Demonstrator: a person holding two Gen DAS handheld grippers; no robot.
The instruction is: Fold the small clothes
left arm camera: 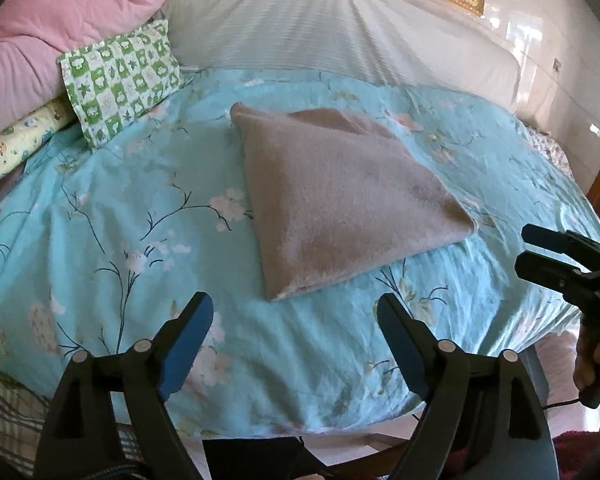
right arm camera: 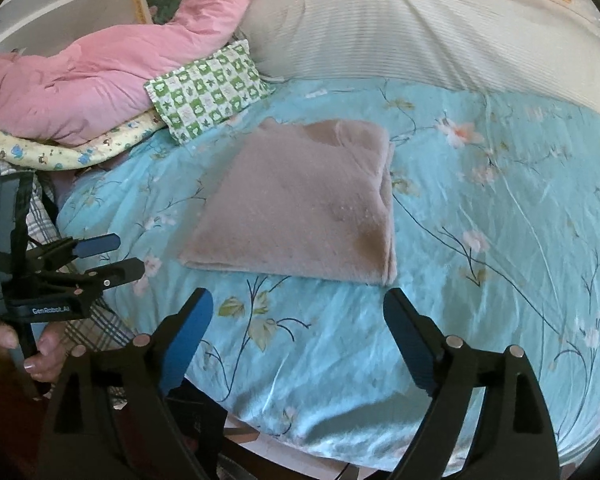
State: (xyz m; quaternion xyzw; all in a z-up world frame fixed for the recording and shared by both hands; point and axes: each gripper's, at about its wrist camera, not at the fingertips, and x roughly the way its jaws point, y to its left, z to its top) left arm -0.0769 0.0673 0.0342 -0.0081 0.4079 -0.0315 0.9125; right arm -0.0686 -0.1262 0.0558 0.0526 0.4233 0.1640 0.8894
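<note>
On the floral bedspread lies a folded garment; both grippers spread, left gripper labelled "GenRobot.AI".

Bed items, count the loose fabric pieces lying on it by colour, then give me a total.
Taupe: 1, folded garment
Pink: 1, bunched quilt
Green checked: 1, small pillow
Yellow printed: 1, cloth under the quilt
Total: 4, all on the blue floral sheet
</note>
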